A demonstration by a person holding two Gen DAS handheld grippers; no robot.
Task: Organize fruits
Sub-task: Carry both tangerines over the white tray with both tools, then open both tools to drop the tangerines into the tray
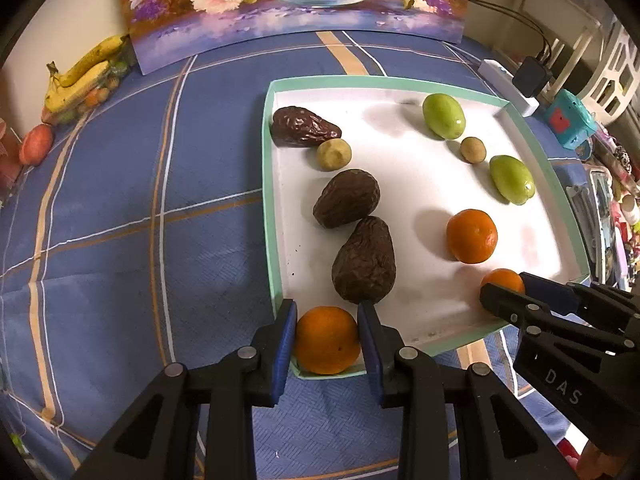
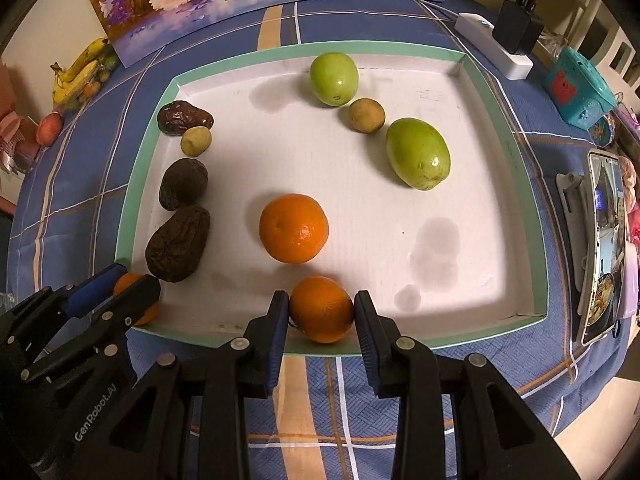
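Note:
A white tray with a green rim (image 1: 267,184) (image 2: 132,184) lies on the blue plaid cloth. My left gripper (image 1: 327,340) (image 2: 132,292) is shut on an orange (image 1: 326,340) at the tray's near left corner. My right gripper (image 2: 321,312) (image 1: 505,286) is shut on another orange (image 2: 322,308) (image 1: 502,280) at the tray's near edge. A third orange (image 1: 472,236) (image 2: 294,228) sits mid-tray. Three dark wrinkled fruits (image 1: 362,260) (image 2: 178,244) and a small yellowish fruit (image 1: 334,155) line the left side. Two green fruits (image 1: 444,116) (image 2: 418,154) and a small brown fruit (image 2: 367,115) lie at the far right.
A flower painting (image 1: 296,4) leans at the back. Bananas (image 1: 80,76) and other fruit lie far left on the cloth. A power strip with charger (image 2: 504,48), a teal toy (image 2: 580,88) and a phone (image 2: 604,240) sit to the right of the tray.

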